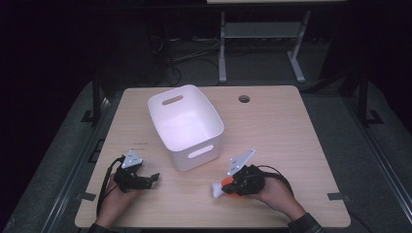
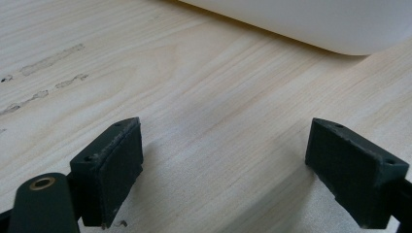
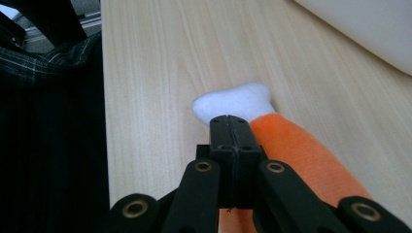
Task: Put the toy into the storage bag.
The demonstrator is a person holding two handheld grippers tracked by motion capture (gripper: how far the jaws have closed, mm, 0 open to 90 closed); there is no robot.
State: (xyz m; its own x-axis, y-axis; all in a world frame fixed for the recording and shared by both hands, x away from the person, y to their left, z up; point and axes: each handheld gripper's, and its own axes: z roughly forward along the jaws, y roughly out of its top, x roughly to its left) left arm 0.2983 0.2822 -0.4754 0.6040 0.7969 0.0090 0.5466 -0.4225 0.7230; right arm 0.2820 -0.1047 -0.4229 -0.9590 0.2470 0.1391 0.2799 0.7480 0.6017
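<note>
A toy drumstick with an orange body (image 3: 296,150) and a white bone-shaped end (image 3: 233,99) lies on the wooden table (image 1: 282,131), near its front right. My right gripper (image 3: 235,127) lies just left of it in the right gripper view, its jaws pressed together with nothing between them. In the high view that gripper (image 1: 228,186) rests by the toy (image 1: 217,190) in a person's hand. My left gripper (image 1: 152,177) lies on the table at the front left, jaws wide apart (image 2: 223,165) over bare wood.
A white plastic bin (image 1: 194,158) with handle slots stands mid-table between the grippers, looking empty; its wall (image 2: 316,24) is just beyond the left jaws. A cable hole (image 1: 244,98) is at the back. A plaid sleeve (image 3: 48,63) hangs off the table edge.
</note>
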